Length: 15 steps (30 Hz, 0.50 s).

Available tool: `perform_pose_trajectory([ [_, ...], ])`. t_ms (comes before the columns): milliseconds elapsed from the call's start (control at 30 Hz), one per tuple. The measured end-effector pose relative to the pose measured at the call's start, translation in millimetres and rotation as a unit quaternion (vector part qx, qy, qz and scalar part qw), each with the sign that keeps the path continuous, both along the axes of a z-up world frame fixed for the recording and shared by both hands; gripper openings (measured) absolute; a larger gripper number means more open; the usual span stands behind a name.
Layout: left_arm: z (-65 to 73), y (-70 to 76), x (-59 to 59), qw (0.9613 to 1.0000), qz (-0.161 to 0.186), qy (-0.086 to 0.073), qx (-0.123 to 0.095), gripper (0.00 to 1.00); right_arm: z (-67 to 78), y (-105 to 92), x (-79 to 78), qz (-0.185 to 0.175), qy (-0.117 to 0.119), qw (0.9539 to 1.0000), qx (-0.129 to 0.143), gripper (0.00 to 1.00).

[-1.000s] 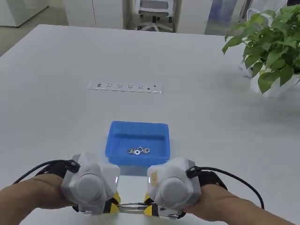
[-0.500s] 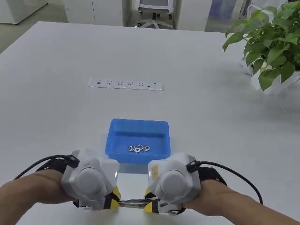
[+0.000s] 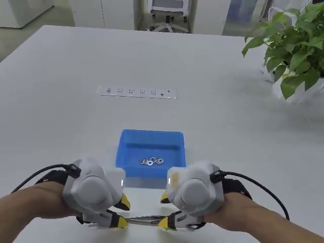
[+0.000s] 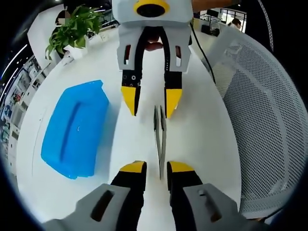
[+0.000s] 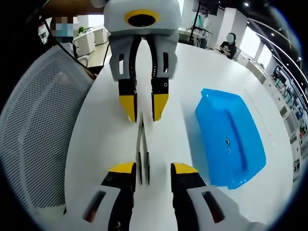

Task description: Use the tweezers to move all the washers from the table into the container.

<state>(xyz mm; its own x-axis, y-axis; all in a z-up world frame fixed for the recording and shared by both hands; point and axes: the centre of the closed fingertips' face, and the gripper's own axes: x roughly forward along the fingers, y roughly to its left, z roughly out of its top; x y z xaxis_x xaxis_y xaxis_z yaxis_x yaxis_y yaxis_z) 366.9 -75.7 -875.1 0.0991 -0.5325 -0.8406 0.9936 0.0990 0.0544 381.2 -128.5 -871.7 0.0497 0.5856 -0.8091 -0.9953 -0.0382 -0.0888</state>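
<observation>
Two tools low over the near part of the counter (image 3: pixel 228 101), just on the person's side of the blue container (image 3: pixel 150 152), pointed straight at each other. Left tool (image 3: pixel 121 212) off the container's near-left corner, right tool (image 3: pixel 166 210) off its near-right corner, yellow tips close but not touching. Both with jaws apart, clamped on nothing. Tweezers (image 3: pixel 143 219) flat on the counter on the container's near side, stretched lengthwise from one tool to the other, one end inside the gap of the left tool's jaws and the other inside the gap of the right tool's. Arms spread wider toward the right tool, narrowing to a point by the left one. From the left gripper view, bare counter on both sides of that narrow end, so no squeeze; same deal from the right gripper view, just sitting nearer one jaw than the other. Small cluster of washers (image 3: pixel 152 161) lying in the container, about mid-floor; three or four maybe, too tiny to count for sure. White power strip (image 3: pixel 137 92) beyond the container's far side, well apart from it. Potted plant (image 3: pixel 291 45) way off to the container's far right. Office chair (image 3: pixel 167 10) straight behind the container, past the counter's far edge. Black cable (image 3: pixel 251 183) off the back of each tool, trailing away from the container over the wrists. White mesh chair back (image 4: pixel 260 120) on the side of the tools away from the container.
</observation>
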Motion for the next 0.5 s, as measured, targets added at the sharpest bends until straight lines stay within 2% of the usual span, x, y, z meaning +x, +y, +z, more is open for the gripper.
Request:
perform_pose_trajectory([
  [133, 11.3, 2.7, 6.3, 0.9994, 0.028, -0.002, -0.022, 0.27, 11.0, -3.8, 10.4, -0.022, -0.006, 0.9996, 0.018, 0.39],
  [300, 29.1, 8.2, 14.3, 0.9964, 0.067, -0.006, -0.051, 0.37, 27.4, -14.3, 25.0, -0.059, -0.014, 0.9971, 0.046, 0.52],
  [367, 37.6, 8.1, 17.1, 0.9937, 0.086, -0.006, -0.073, 0.42, 33.2, -19.4, 28.9, -0.072, -0.013, 0.9956, 0.057, 0.57],
  [500, 48.7, 15.4, 22.5, 0.9899, 0.108, -0.011, -0.092, 0.48, 40.7, -31.2, 34.6, -0.090, -0.015, 0.9936, 0.067, 0.69],
])
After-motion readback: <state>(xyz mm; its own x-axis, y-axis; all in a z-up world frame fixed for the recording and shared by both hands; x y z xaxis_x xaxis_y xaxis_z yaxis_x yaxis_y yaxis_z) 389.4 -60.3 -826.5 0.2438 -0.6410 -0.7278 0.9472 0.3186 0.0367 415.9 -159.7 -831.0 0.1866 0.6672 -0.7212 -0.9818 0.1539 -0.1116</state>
